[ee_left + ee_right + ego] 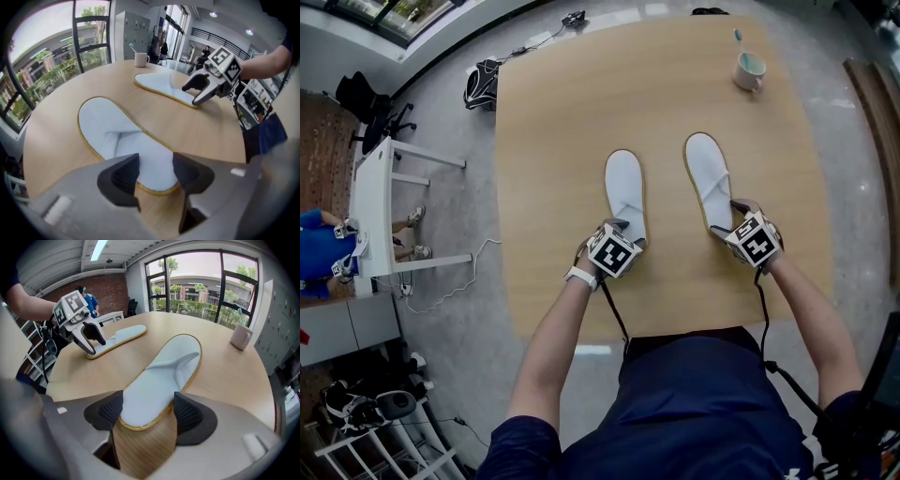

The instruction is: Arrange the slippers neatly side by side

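On the wooden table (544, 112) in front of you, 2 white slippers w/ tan edging lie flat, toes pointing away from you. The left slipper (625, 192) sits near the table's centre. The right slipper (709, 173) lies to its right, apart from it w/ bare wood between, set a bit farther from you and slanted, toe leaning toward the left one. Your left gripper (154, 173) is clamped on the left slipper's heel, pads against both edges. Your right gripper (143, 411) is the same on the right slipper's heel, pads pressing each side. Both grippers point steeply down. A white mug (750, 70) w/ sth sticking out stands at the far right corner, well apart from the slippers.
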A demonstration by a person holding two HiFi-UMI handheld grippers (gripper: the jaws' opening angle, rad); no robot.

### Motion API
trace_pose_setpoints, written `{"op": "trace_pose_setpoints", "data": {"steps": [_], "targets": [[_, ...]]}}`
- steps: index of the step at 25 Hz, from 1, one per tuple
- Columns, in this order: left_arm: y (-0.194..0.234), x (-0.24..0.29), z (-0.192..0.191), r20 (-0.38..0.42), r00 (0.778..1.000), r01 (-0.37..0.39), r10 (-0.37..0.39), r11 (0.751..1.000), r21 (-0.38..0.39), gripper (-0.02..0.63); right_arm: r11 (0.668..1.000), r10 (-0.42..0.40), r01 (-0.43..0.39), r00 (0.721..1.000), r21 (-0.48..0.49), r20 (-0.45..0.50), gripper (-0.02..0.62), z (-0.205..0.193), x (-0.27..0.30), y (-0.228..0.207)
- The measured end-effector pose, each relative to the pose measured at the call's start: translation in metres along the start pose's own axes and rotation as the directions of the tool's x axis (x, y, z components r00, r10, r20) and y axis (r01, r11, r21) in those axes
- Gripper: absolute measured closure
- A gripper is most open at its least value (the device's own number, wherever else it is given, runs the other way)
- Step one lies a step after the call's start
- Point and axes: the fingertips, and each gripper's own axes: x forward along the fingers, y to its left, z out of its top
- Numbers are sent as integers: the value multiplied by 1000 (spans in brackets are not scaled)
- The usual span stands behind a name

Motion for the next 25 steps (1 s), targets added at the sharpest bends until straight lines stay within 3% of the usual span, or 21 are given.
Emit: {"op": "trace_pose_setpoints", "data": {"steps": [15, 25], "targets": [[-36, 14, 28, 5, 1000, -8, 8, 1000, -6, 376, 1000, -28, 28, 1000, 5, 7, 247, 18, 6, 40], [-53, 24, 37, -42, 999, 2, -2, 1000, 9, 376, 994, -73, 74, 997, 82, -16, 247, 25, 16, 62]]}}
